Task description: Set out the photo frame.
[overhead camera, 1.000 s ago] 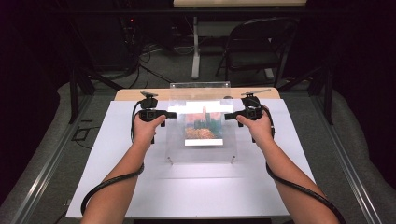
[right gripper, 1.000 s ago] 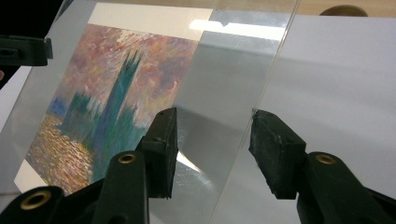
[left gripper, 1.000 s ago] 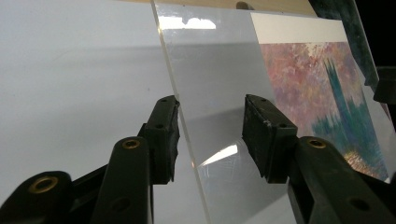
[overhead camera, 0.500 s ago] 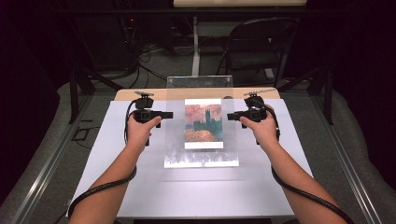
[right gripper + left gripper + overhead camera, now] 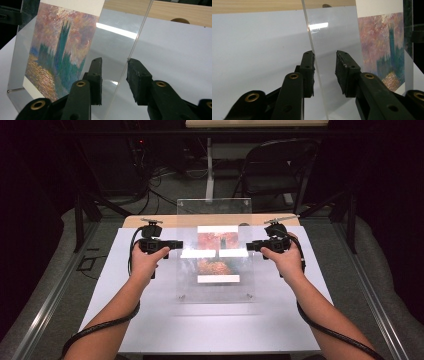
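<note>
The clear acrylic panel [image 5: 215, 250] is colourless and see-through, with white streaks of glare across it. The picture [image 5: 60, 47] seen with it is a soft painting: mottled pink, mauve and orange sky, dark teal-green towers, gold and rust dabs of water below, all inside a white border. The desk [image 5: 150, 320] has a plain white top with a pale wood strip [image 5: 150, 221] along its far edge. Both the left hand-held gripper [image 5: 172, 244] and the right hand-held gripper [image 5: 252, 245] are matt black, with brass-coloured rivets on the jaw arms. The cables [image 5: 95, 330] are black.
</note>
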Motion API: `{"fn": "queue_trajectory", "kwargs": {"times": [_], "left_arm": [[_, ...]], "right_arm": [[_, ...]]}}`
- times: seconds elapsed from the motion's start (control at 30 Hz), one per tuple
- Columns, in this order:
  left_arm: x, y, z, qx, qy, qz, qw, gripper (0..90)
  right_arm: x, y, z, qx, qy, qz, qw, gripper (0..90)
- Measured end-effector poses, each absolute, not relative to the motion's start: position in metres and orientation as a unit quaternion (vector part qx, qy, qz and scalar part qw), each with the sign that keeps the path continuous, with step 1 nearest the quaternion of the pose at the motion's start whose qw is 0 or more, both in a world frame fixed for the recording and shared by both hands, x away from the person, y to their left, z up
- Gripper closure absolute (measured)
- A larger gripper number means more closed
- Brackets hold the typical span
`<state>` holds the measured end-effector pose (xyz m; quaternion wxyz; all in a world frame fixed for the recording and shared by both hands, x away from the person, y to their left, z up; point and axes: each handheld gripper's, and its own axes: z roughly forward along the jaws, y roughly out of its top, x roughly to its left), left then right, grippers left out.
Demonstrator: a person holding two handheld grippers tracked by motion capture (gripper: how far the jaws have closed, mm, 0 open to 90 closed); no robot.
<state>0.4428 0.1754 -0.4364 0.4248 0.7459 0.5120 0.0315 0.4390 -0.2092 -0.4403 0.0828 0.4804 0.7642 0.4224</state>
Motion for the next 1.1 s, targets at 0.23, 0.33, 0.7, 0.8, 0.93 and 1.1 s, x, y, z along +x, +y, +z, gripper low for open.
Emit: {"fn": "queue_trajectory", "kwargs": {"times": [0.23,0.33,0.7,0.8,0.93,1.1], "left_arm": [[0.425,0.181,-0.428,0.748,0.496,0.033,0.44,73.1],[0.413,0.184,-0.424,0.751,0.484,0.035,0.448,75.3],[0.354,0.194,-0.416,0.765,0.428,0.043,0.48,77.6],[0.34,0.193,-0.417,0.77,0.41,0.051,0.486,75.4],[0.325,0.192,-0.42,0.775,0.394,0.06,0.49,72.6],[0.313,0.193,-0.426,0.772,0.385,0.054,0.503,69.0]], "right_arm": [[0.422,-0.212,-0.432,0.461,0.769,0.432,0.097,69.5],[0.41,-0.215,-0.429,0.453,0.769,0.44,0.101,72.0],[0.354,-0.227,-0.421,0.414,0.766,0.483,0.09,76.2],[0.339,-0.23,-0.424,0.405,0.762,0.498,0.087,76.3],[0.327,-0.232,-0.429,0.398,0.756,0.515,0.074,75.1],[0.314,-0.231,-0.433,0.383,0.757,0.525,0.076,71.5]]}}
